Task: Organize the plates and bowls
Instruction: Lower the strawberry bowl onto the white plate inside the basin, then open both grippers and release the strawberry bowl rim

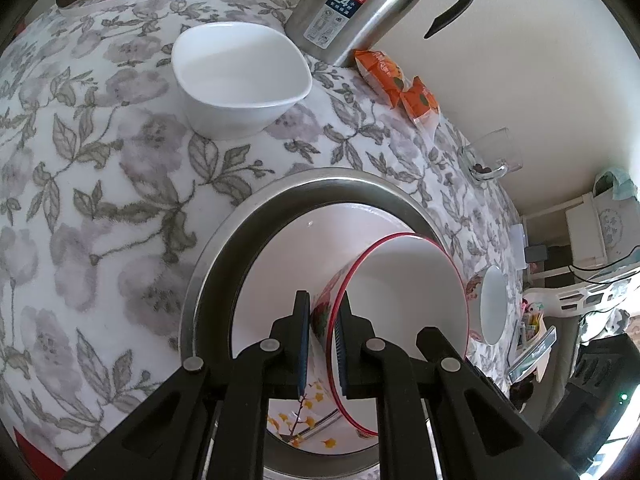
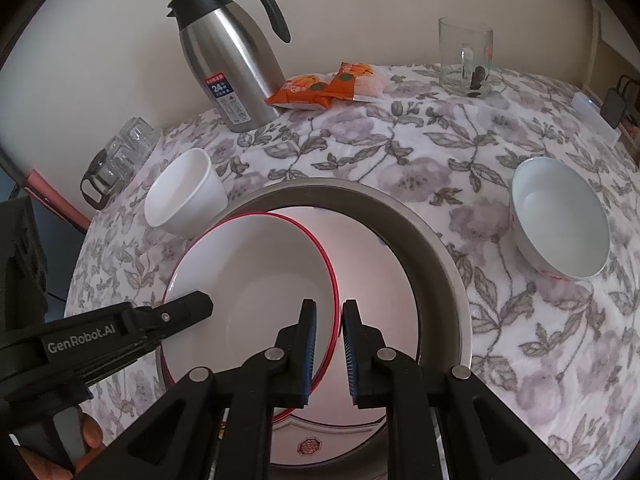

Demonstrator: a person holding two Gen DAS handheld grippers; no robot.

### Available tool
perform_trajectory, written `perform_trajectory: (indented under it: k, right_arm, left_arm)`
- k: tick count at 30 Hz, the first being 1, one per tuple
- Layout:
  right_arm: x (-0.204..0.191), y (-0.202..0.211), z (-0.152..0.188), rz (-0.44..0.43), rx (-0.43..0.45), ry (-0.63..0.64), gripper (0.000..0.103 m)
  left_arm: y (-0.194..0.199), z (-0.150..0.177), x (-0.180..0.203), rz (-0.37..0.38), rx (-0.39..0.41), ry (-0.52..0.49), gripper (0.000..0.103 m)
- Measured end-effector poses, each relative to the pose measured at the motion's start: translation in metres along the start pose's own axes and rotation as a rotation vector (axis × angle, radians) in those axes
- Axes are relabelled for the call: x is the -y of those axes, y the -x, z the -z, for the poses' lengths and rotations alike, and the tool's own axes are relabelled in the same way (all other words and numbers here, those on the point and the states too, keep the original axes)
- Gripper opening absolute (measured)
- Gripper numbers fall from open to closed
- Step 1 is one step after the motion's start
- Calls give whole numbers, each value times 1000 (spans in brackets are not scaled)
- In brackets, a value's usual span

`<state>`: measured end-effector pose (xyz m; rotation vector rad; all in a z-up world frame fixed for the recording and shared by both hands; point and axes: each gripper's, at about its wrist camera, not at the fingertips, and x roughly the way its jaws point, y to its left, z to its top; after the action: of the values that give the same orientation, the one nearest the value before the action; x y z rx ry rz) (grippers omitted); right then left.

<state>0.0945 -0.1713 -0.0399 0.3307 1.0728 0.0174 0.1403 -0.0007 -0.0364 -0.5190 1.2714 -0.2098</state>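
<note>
A red-rimmed bowl (image 1: 404,312) with a flowered outside is held over a white plate (image 1: 280,264) that lies in a steel pan (image 1: 224,240). My left gripper (image 1: 323,336) is shut on the bowl's rim, one finger inside and one outside. My right gripper (image 2: 329,340) is shut on the opposite rim of the same bowl (image 2: 248,280). The left gripper also shows in the right wrist view (image 2: 188,308). A plain white bowl (image 1: 240,80) stands at the far left of the table. Another white bowl (image 2: 560,216) stands to the right.
A steel thermos jug (image 2: 232,64) stands at the back by the wall, with orange snack packets (image 2: 320,86) beside it. A glass mug (image 2: 466,56) is at the back right. Glass tumblers (image 2: 120,160) sit at the left edge. The tablecloth (image 2: 400,152) is floral.
</note>
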Motion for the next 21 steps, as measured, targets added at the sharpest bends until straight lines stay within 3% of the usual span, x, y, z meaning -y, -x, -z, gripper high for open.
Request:
perform_trajectory:
  k: [9,11,13,15,18,21]
  right_arm:
    - [3,4,-1,19,-8,-10,28]
    - [3,10,-2,21,9,-8,37]
    - [1,14,-3,25,25,-2,49]
    - [0,16,-4,32,32,7,50]
    - [-2,19,-4,43,43,18,60]
    - [-2,21,-5,42,49,17,66]
  left_arm:
    - [8,-2,-1,15,-5,8,14]
    - [13,-3,0,21,-1,14,28]
    - [18,-3,1,25,11,13,35]
    - [22,-4,2,29,20,5,35]
    - [29,-4,4,26,37,-7,37]
    - [37,-5,6,-13,76,-25,46]
